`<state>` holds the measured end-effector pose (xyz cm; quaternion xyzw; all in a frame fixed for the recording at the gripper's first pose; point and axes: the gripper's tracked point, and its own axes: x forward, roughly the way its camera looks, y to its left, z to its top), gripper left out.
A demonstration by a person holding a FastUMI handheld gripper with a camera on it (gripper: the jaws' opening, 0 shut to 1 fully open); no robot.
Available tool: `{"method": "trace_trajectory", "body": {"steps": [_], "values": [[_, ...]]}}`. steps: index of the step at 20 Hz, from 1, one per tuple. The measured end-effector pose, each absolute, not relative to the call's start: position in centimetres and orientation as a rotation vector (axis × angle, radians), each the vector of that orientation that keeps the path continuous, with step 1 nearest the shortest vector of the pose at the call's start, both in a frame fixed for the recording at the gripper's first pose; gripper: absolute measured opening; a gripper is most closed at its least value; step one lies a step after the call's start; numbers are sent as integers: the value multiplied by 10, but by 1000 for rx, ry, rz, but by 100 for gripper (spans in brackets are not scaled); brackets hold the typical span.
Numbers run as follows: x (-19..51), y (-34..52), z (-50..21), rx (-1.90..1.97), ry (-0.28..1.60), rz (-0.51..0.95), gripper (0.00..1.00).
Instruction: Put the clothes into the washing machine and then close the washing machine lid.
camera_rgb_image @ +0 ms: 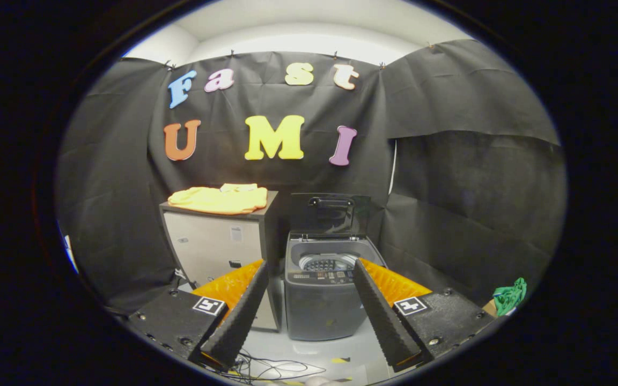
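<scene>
A grey washing machine (321,289) stands at centre frame, its lid (330,213) raised upright, framed between the spread fingers of the gripper (309,292). Left of it, a cabinet (218,244) carries folded yellow-orange clothes (218,199) on top. The jaws stand wide open, holding nothing. A green cloth (510,295) lies at lower right.

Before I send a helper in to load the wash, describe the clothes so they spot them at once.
Beyond the open claw stands the grey washing machine, lid raised. Beside it is a taller cabinet. On its dark top lies the yellow-orange garment, flat and bright, unlike the crumpled green cloth low on the machine's far side.
</scene>
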<state>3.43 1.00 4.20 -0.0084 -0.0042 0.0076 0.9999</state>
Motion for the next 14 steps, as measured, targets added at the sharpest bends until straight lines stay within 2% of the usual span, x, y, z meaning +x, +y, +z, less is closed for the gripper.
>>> {"method": "trace_trajectory", "body": {"steps": [14], "values": [[116,75,169,-28,-75,92,100]]}}
